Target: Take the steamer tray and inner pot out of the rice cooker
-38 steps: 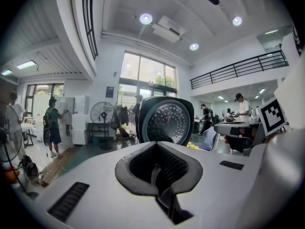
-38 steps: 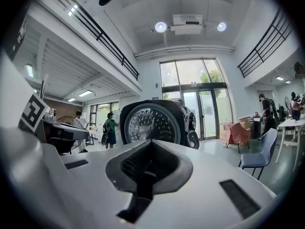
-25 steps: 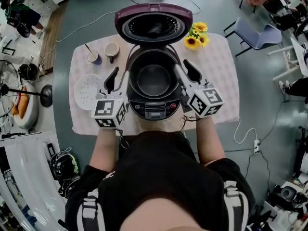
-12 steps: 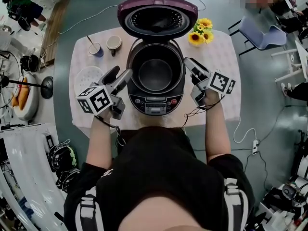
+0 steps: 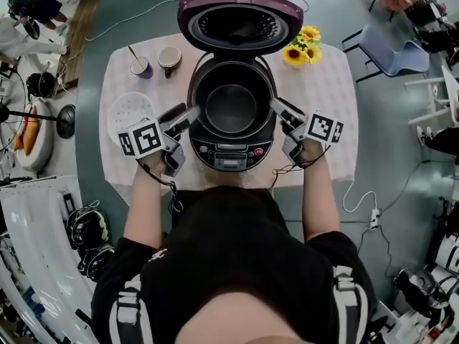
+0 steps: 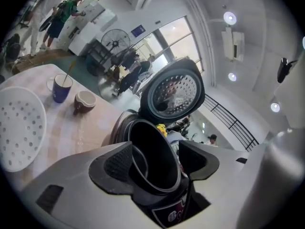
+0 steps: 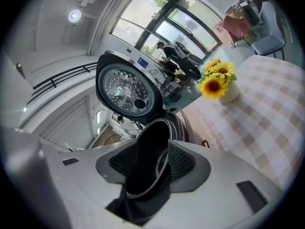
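The rice cooker (image 5: 231, 145) stands mid-table with its purple lid (image 5: 240, 20) up. The dark inner pot (image 5: 231, 108) sits inside it. Left of the cooker, the white perforated steamer tray (image 5: 129, 115) lies on the tablecloth and shows again as the steamer tray (image 6: 19, 128). My left gripper (image 5: 185, 113) is at the pot's left rim. Its jaws stand apart around the inner pot's rim (image 6: 147, 161), with a gap. My right gripper (image 5: 280, 110) is at the right rim. It is open too, with the inner pot's rim (image 7: 159, 173) between its pads.
A blue mug (image 5: 139, 66) with a spoon and a small cup (image 5: 170, 58) stand at the table's back left. A vase of sunflowers (image 5: 303, 47) is at the back right. The checked tablecloth (image 5: 326, 99) covers the table, and a blue chair (image 5: 384, 49) stands beyond it.
Both grippers have rolled and come down from beside the cooker to the pot's rim, one on each side. Their jaws now stand wider apart.
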A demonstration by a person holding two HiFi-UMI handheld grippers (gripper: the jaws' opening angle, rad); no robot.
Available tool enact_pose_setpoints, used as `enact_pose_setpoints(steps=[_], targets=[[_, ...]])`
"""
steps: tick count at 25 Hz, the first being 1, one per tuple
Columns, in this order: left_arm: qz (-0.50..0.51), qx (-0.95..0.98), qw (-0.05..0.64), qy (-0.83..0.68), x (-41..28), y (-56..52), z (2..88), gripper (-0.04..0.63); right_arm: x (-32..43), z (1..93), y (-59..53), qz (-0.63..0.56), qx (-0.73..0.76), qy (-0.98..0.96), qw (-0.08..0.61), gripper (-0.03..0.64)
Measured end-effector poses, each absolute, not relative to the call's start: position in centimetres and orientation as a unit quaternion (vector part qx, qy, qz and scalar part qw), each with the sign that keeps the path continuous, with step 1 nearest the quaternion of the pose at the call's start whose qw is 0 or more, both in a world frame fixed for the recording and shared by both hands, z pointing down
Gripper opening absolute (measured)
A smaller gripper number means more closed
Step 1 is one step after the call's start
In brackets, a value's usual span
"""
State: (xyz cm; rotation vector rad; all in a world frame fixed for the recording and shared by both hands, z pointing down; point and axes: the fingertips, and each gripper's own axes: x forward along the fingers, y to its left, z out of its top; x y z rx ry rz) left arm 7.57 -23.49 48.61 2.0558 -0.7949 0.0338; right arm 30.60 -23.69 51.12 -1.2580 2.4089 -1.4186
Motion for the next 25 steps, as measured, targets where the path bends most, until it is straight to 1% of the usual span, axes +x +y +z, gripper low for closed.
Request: enact_pose_setpoints(steps=[3,7,12,17,19,20,22,24,25], targets=[[0.024,0.830,0.461,-0.314,7.8,-23.8,49.6,0.301,30.2,51.4,-23.9,-0.467,-0.403,0.786,0.035,0.178],[0.030,0.825,0.473,-0.308,8.1,-25.1,50.5,0.300,30.8,52.6,-24.3,-0.472,-0.420,0.775,-0.003,0.178],[0.049,0.823,0.482,-0.296,9.1,-26.2,51.4,0.285,30.1,52.4,-24.9,-0.474,-0.403,0.783,0.014,0.178],[0.058,0.820,0.485,-0.299,9.2,-26.4,51.7,0.279,29.8,52.6,-25.2,-0.474,-0.403,0.783,0.004,0.176],[0.064,0.809,0.492,-0.315,9.1,-26.4,52.0,0.270,29.8,53.0,-25.3,-0.476,-0.417,0.774,-0.015,0.171],[0.074,0.803,0.493,-0.328,9.0,-26.4,52.3,0.255,29.9,53.3,-25.4,-0.475,-0.429,0.768,-0.033,0.152],[0.113,0.792,0.483,-0.356,8.8,-26.3,53.0,0.208,30.2,54.0,-25.4,-0.461,-0.459,0.755,-0.083,0.086],[0.158,0.784,0.466,-0.379,8.3,-26.3,53.7,0.135,30.6,54.4,-25.2,-0.442,-0.482,0.746,-0.123,0.032],[0.175,0.780,0.459,-0.387,8.0,-26.3,53.9,0.094,30.7,54.4,-25.1,-0.436,-0.488,0.745,-0.133,0.031]])
